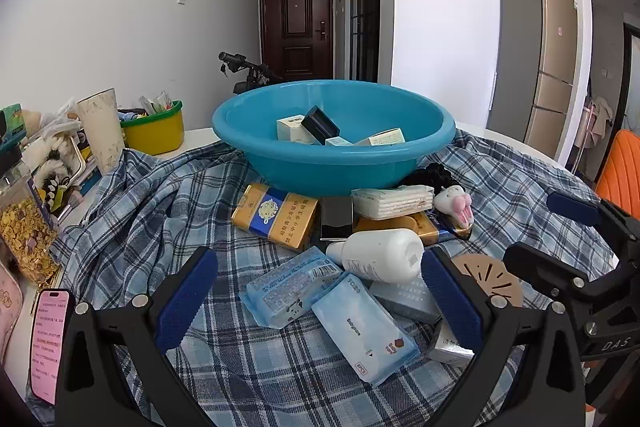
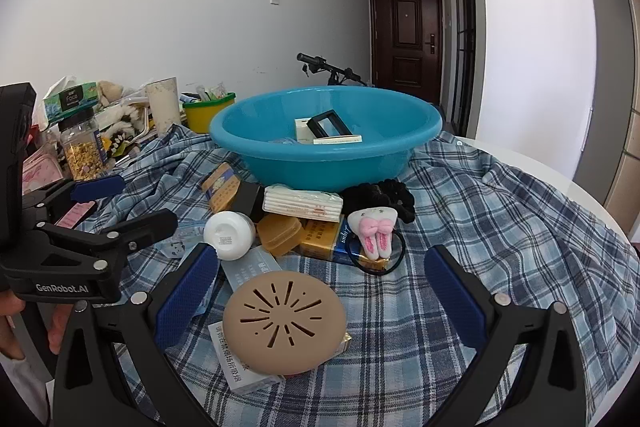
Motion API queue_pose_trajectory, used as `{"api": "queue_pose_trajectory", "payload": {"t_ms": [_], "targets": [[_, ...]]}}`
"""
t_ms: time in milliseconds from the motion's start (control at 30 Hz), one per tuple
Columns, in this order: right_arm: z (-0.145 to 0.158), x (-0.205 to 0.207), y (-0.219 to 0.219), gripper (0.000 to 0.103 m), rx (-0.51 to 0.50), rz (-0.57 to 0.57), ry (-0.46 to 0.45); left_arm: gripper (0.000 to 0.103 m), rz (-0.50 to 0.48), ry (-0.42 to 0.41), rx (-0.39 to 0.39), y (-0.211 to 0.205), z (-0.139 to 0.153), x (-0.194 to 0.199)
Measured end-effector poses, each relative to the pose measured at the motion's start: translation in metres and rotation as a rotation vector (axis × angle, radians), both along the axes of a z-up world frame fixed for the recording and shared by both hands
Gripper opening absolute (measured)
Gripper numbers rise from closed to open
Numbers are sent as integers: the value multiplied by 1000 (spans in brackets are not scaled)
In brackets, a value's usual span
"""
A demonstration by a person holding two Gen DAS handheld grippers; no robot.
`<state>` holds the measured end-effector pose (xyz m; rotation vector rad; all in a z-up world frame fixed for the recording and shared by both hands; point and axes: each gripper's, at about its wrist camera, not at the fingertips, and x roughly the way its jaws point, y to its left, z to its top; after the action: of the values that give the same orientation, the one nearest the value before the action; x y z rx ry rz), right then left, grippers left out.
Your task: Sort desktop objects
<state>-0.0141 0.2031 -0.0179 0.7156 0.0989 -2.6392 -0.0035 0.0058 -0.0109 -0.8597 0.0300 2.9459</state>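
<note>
A blue basin point(image 1: 334, 151) stands at the back of the plaid cloth point(image 1: 160, 195) and holds several small boxes; it also shows in the right wrist view point(image 2: 326, 147). In front lie a gold-blue box point(image 1: 276, 215), a white bottle point(image 1: 380, 255) and blue wipe packs point(image 1: 360, 331). My left gripper point(image 1: 318, 301) is open just above the wipe packs. My right gripper point(image 2: 320, 297) is open over a round tan disc point(image 2: 284, 319). A plush bunny hair tie point(image 2: 376, 229) and a tissue pack point(image 2: 302, 205) lie beyond it.
A yellow tub point(image 1: 154, 131), a tall cup point(image 1: 102, 129), a cereal jar point(image 1: 26, 227) and plush toys crowd the left side. A phone point(image 1: 50, 343) lies at the left edge. An orange chair point(image 1: 622, 171) stands to the right.
</note>
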Motion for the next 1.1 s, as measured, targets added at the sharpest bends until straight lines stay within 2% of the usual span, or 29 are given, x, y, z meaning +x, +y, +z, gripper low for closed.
{"api": "queue_pose_trajectory", "payload": {"t_ms": [200, 433, 567, 667, 800, 1100], "targets": [[1, -1, 10, 103, -65, -21, 15, 103, -14, 16, 28, -4, 4, 2], [3, 1, 7, 103, -41, -2, 30, 103, -45, 40, 61, -6, 7, 5], [4, 4, 8, 103, -63, 28, 34, 103, -85, 32, 61, -6, 7, 5], [8, 10, 12, 103, -127, 72, 55, 103, -141, 6, 82, -9, 5, 2], [8, 8, 10, 103, -64, 34, 53, 103, -171, -45, 117, -16, -1, -12], [-8, -2, 18, 103, -43, 28, 10, 103, -263, -149, 134, 9, -16, -45]]}}
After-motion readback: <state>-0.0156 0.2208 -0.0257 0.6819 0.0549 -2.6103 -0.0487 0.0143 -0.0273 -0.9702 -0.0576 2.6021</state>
